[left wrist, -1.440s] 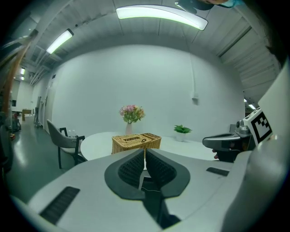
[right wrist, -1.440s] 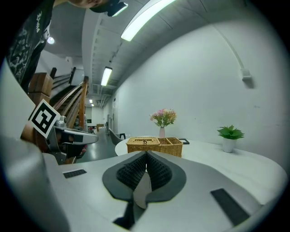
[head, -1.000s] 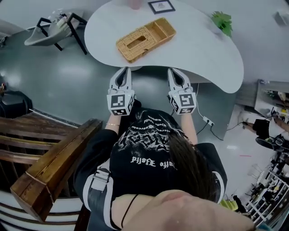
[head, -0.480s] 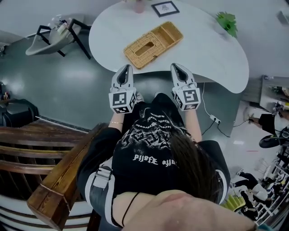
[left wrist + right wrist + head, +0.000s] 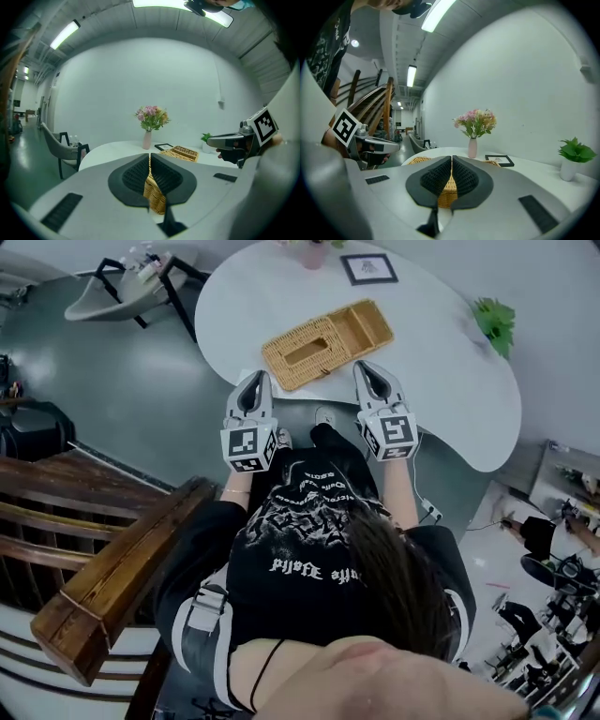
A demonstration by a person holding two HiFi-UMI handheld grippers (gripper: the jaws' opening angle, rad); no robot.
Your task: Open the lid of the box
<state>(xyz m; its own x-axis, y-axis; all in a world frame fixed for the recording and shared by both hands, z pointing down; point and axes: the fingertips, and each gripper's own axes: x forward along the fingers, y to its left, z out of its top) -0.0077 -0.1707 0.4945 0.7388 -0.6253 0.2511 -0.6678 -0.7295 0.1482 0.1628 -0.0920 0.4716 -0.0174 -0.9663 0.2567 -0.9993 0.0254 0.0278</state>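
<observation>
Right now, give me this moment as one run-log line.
phase: pre-contact | left gripper: shut, empty | right gripper: shut, empty | wicker box: lid closed, untouched | table: both grippers at near edge

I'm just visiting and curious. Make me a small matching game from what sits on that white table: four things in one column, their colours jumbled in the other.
Things:
1. wicker box
2. picture frame
3. potted plant
4. vase

Colours:
a. green
b. pink
c. golden brown
d. black-edged

Pairs: 1-c, 2-d, 3-a, 4-b
</observation>
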